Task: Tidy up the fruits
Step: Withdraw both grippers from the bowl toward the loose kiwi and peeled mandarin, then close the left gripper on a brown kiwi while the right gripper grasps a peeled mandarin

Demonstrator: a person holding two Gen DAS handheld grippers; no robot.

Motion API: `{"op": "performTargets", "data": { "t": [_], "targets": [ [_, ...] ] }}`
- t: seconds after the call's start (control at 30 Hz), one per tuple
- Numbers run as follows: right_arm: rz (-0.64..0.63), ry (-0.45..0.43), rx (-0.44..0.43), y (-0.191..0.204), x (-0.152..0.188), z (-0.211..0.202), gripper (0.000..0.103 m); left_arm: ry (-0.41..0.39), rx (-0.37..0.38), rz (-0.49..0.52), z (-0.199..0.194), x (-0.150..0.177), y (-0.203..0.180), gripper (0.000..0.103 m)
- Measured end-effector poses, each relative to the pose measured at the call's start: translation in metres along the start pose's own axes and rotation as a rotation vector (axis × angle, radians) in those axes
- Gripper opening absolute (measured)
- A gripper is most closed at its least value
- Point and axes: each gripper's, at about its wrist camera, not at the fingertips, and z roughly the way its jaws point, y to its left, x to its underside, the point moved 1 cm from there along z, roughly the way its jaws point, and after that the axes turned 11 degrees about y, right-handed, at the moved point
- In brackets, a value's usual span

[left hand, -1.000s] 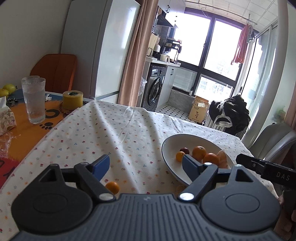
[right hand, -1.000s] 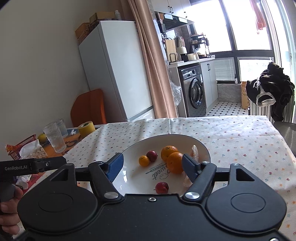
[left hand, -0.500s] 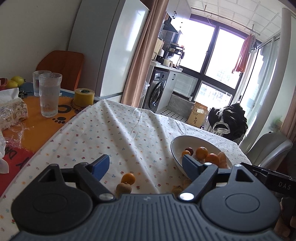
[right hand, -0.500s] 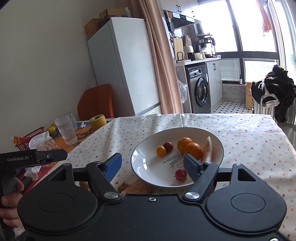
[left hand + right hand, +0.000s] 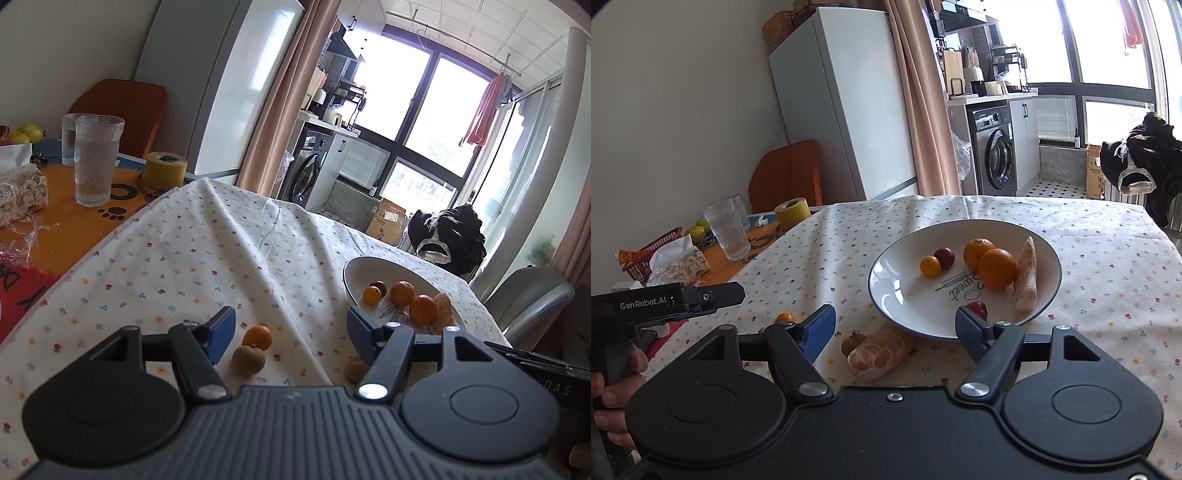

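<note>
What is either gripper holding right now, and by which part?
Nothing. The left gripper and right gripper are both open and empty; the small orange and peeled segment lie on the tablecloth.

Open floral tablecloth (image 5: 177,258) lay clear across the table's middle and far side, giving free passage. The white plate (image 5: 886,291) blocked the right side; a peeled orange segment (image 5: 881,352) and a small brown fruit (image 5: 852,342) lay just beside its near rim. A small orange (image 5: 257,336) touching another brown fruit (image 5: 248,359) stood between the left gripper's (image 5: 290,334) spread fingers. Two glasses (image 5: 96,158) and a yellow tape roll (image 5: 165,170) crowded the far left.
</note>
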Motion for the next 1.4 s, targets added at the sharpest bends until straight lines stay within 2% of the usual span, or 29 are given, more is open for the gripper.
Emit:
{"op": "performTargets", "data": {
  "t": [0.17,0.43,0.87,0.97,1.07,1.2,1.3,1.4],
  "targets": [
    [-0.006,0.06,0.0,0.007,0.005,0.017,0.07,0.034,0.003,-0.022,0.014,0.005,0.012,0.054],
    [-0.03,0.134,0.013,0.019,0.01,0.044,0.071,0.081,0.005,-0.04,0.035,0.011,0.026,0.048],
    [-0.04,0.154,0.057,0.025,0.01,0.066,0.07,0.125,0.012,-0.037,0.06,0.014,0.034,0.039],
    [-0.042,0.169,0.071,0.028,0.012,0.073,0.066,0.116,0.009,-0.022,0.062,0.014,0.033,0.039],
    [-0.046,0.18,0.081,0.031,0.014,0.078,0.06,0.111,0.002,-0.019,0.062,0.014,0.033,0.032],
    [-0.065,0.173,0.093,0.035,0.014,0.081,0.06,0.109,0.001,-0.017,0.061,0.015,0.036,0.025],
    [-0.07,0.168,0.095,0.035,0.014,0.081,0.06,0.11,0.002,-0.015,0.061,0.015,0.036,0.025],
    [-0.069,0.16,0.085,0.033,0.015,0.079,0.053,0.113,0.007,-0.013,0.06,0.016,0.034,0.025]
  ]
}}
